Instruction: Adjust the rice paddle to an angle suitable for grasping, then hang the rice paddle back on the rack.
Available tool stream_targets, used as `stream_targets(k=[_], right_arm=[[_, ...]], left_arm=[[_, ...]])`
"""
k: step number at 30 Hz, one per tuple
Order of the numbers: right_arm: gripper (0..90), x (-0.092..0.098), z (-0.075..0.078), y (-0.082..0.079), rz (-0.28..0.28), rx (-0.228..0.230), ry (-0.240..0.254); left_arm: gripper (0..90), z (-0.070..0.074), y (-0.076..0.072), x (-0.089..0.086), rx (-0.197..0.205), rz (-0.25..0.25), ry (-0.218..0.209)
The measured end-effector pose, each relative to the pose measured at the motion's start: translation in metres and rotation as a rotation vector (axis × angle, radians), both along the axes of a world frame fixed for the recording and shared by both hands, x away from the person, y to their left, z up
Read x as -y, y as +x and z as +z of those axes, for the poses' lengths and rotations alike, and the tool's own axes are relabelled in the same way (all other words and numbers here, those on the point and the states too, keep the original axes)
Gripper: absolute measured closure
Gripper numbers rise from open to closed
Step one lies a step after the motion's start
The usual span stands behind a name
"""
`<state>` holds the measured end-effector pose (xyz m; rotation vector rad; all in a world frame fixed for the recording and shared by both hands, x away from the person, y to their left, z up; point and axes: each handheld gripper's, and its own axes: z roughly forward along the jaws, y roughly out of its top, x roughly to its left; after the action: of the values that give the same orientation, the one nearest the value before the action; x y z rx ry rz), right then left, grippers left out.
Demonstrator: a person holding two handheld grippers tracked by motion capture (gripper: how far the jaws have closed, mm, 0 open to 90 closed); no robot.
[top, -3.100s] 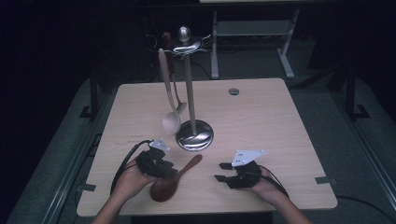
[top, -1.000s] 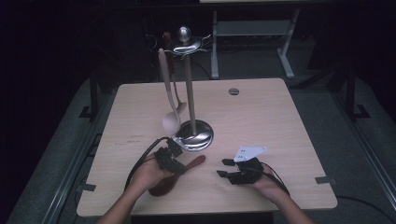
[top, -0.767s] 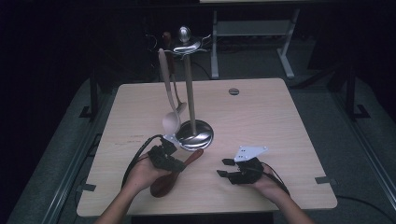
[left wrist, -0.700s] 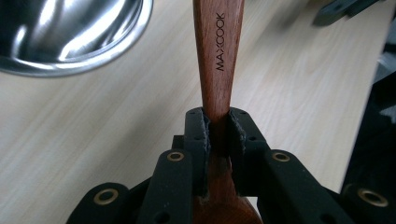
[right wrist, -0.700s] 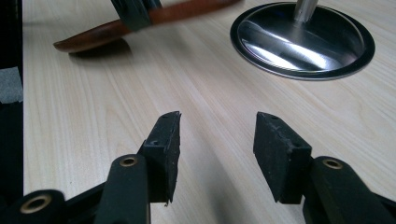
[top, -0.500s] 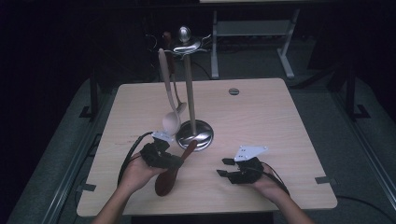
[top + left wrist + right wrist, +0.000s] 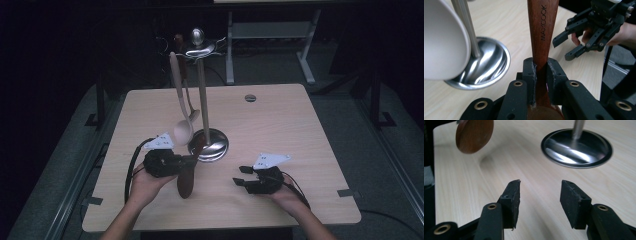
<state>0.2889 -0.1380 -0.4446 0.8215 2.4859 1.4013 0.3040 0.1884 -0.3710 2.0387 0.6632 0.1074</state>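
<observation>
Dark wooden spoon (image 7: 188,176) clamped by its neck in left gripper (image 7: 186,162), lifted off the table (image 7: 280,125).
Steel stand (image 7: 210,144) at one o'clock of spoon, pale spoon (image 7: 183,131) hanging at twelve; right gripper (image 7: 242,176) at three, spread wide, grasping nothing.

Dark brown wooden spoon (image 7: 188,176), smooth, with a round bowl and a long flat handle bearing printed letters. Lifted off the table, tilted, bowl end low toward the person, handle end up near the shiny stand's round base (image 7: 212,145).
</observation>
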Motion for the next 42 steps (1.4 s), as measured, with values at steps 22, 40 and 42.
stream_targets(k=[22,40,42], right_arm=[[52.7,-0.026,0.055,0.003,-0.037,0.017,0.196],[58.0,-0.073,0.077,0.018,-0.016,0.020,0.315],[58.7,-0.077,0.077,0.020,-0.017,0.019,0.314]], left_arm=[[78.6,-0.006,-0.006,0.025,0.068,0.028,-0.028],[78.5,0.000,-0.012,0.023,0.130,0.085,-0.049],[78.5,0.001,-0.012,0.021,0.138,0.093,-0.052]])
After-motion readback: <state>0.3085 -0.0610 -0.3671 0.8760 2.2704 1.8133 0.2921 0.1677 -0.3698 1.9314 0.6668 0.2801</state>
